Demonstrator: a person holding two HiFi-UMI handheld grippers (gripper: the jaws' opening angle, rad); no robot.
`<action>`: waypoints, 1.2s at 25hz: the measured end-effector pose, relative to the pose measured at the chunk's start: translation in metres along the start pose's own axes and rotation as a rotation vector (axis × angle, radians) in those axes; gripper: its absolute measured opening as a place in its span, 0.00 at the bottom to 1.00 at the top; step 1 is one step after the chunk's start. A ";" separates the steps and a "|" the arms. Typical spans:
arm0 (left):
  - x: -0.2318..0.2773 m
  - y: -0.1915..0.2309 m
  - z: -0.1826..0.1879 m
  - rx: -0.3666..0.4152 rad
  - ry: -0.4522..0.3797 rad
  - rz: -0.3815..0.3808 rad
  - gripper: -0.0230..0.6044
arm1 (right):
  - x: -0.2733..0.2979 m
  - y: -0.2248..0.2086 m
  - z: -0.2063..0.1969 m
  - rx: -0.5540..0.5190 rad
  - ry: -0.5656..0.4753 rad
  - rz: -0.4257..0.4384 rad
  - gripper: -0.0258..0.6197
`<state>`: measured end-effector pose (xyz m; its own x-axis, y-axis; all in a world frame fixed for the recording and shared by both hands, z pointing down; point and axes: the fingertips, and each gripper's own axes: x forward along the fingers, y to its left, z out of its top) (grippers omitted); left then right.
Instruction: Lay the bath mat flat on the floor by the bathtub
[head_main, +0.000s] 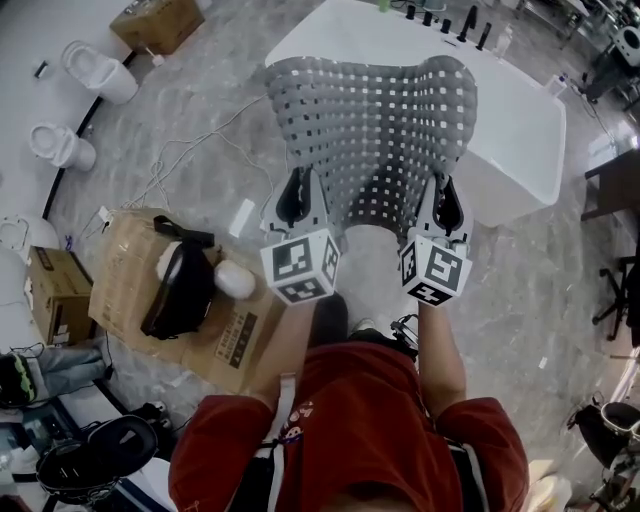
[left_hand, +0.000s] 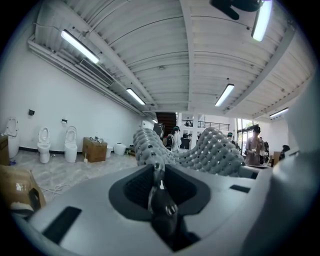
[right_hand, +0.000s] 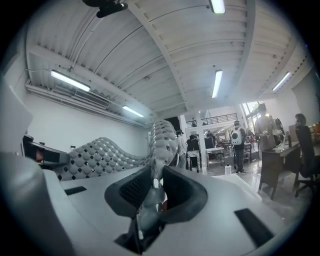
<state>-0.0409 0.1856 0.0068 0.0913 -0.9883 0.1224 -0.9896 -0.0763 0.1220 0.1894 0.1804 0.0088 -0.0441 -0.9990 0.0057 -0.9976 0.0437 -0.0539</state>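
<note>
Our left gripper (head_main: 296, 205) has its jaws nearly together, pinching the near left edge of the grey bath mat (head_main: 372, 125). In the left gripper view a thin fold of mat stands between the pads (left_hand: 159, 175). Our right gripper (head_main: 447, 207) is closed just as narrowly on the near right edge, with mat squeezed between its jaws in the right gripper view (right_hand: 156, 180). We hold the two grippers side by side and apart, marker cubes toward us.

Between them the mat stretches away from us, spread wide and wavy rather than flat, its grid of square holes showing. From the head view its far end overlaps the near rim of the white bathtub (head_main: 510, 140); we cannot tell whether it touches it. Below lies the marbled floor (head_main: 200, 120). Dark bottles (head_main: 470, 25) stand on the tub's far rim. To our left sit a cardboard box (head_main: 125, 265) and two toilets (head_main: 100, 70).
</note>
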 end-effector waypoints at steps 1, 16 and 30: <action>0.007 0.006 -0.003 -0.004 0.007 0.002 0.17 | 0.008 0.005 -0.004 -0.003 0.009 0.002 0.17; 0.105 0.119 -0.045 -0.053 0.123 0.041 0.17 | 0.116 0.089 -0.069 -0.031 0.153 0.023 0.17; 0.168 0.196 -0.104 -0.071 0.236 0.053 0.16 | 0.173 0.141 -0.151 -0.034 0.296 0.033 0.17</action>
<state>-0.2078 0.0188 0.1535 0.0716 -0.9317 0.3561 -0.9841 -0.0078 0.1776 0.0331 0.0154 0.1529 -0.0848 -0.9515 0.2957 -0.9964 0.0810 -0.0251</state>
